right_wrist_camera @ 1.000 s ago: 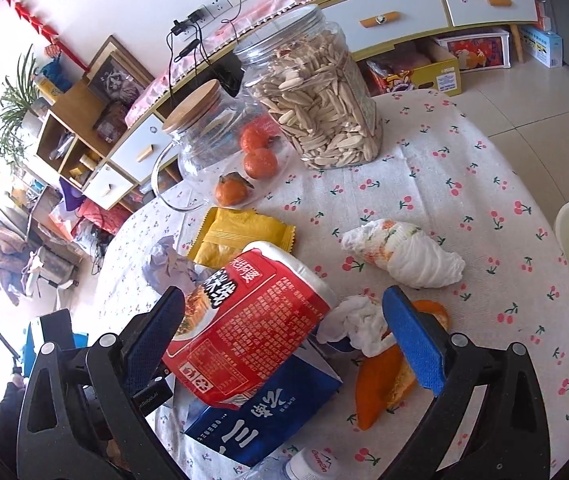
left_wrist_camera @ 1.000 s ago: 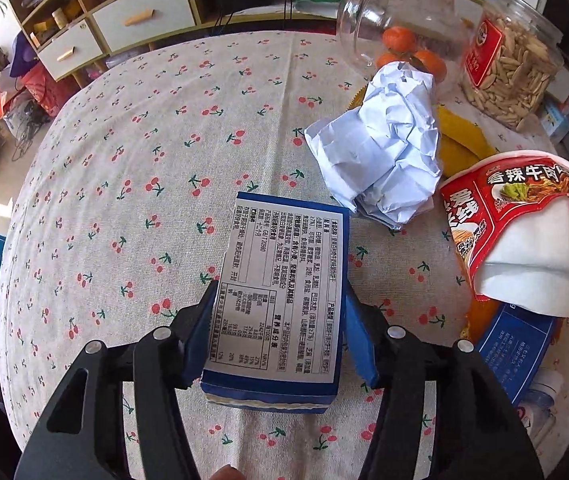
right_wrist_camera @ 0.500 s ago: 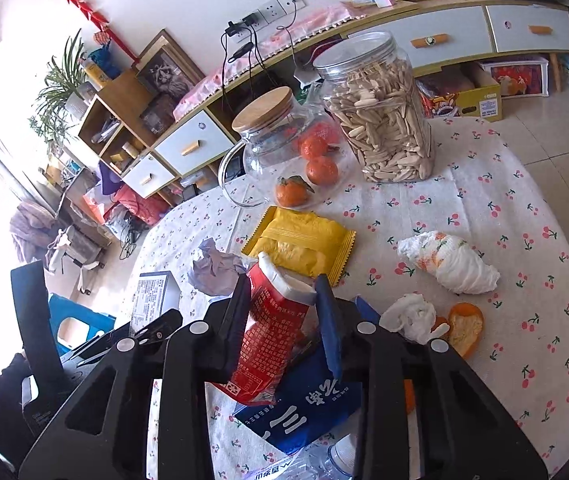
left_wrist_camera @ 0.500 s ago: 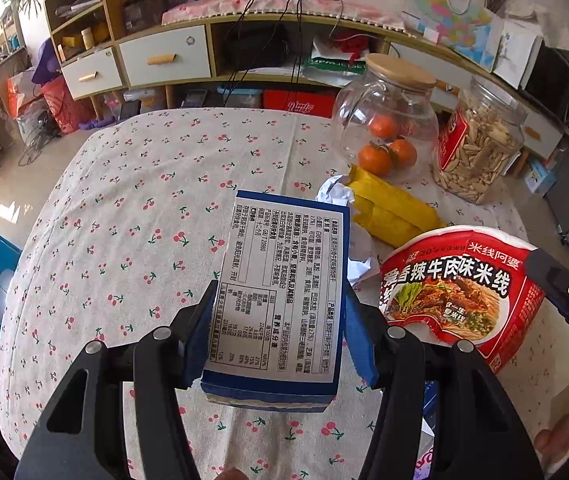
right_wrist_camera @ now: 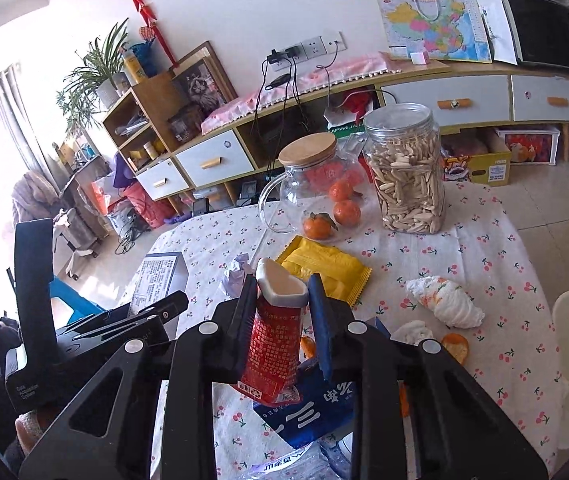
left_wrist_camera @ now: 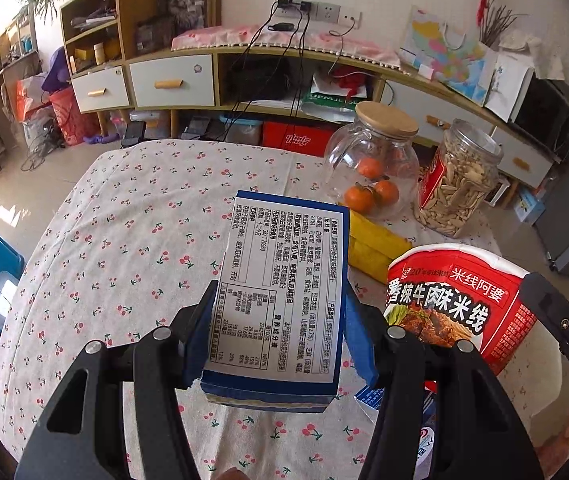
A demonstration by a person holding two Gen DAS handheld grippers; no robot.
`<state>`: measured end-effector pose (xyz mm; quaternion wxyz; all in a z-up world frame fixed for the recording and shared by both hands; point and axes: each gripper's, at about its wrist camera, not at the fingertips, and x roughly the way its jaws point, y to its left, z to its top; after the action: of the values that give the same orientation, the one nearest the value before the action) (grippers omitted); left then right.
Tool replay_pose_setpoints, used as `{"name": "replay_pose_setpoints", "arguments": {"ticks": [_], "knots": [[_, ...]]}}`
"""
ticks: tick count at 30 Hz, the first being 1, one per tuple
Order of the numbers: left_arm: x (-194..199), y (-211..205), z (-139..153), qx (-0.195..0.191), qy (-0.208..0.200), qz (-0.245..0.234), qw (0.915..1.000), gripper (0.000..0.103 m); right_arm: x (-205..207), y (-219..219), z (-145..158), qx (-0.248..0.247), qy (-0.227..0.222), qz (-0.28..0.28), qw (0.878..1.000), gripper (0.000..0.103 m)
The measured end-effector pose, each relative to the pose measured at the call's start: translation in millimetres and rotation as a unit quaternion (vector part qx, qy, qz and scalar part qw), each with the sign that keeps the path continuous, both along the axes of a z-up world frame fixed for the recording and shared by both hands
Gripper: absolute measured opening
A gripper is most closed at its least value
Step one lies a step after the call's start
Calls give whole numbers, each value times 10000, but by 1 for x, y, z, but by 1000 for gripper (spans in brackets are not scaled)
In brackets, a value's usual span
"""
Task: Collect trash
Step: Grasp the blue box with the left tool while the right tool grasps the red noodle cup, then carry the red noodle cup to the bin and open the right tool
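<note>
Between the blue pads of the left gripper (left_wrist_camera: 280, 340) sits one blue carton with a white printed label (left_wrist_camera: 284, 288), pinched on both sides and held above the cherry-print bench (left_wrist_camera: 124, 240). Just right of it, the right gripper (right_wrist_camera: 284, 320) squeezes one red instant-noodle cup with a white rim (right_wrist_camera: 274, 344), crushed narrow between its pads and lifted over one blue foil packet (right_wrist_camera: 316, 412). Ahead of the right gripper lie one yellow snack wrapper (right_wrist_camera: 324, 270) and one crumpled pale paper ball (right_wrist_camera: 236, 276); to its right lie two wads of white tissue, a large one (right_wrist_camera: 448, 304) and a small one (right_wrist_camera: 412, 330), beside one piece of orange peel (right_wrist_camera: 455, 346). Farther ahead stand two jars: one glass jar with a wooden lid (right_wrist_camera: 316, 192) showing four oranges, and one clear plastic jar of seeds (right_wrist_camera: 408, 176).
</note>
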<state>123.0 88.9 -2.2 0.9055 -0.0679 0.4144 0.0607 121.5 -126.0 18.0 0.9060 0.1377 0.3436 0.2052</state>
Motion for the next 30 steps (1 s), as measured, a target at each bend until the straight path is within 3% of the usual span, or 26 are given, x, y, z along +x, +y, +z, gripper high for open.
{"name": "replay_pose_setpoints", "arguments": {"ticks": [15,30], "knots": [[-12,-20,22,-76,-461,-136,9988,57,-11,-37,18,-56,-387,-486,9981,24],[-16,-64,26,-124,-625,-514,9966,57,-28,-120,30,-90,-535,-1343,9895,25]]}}
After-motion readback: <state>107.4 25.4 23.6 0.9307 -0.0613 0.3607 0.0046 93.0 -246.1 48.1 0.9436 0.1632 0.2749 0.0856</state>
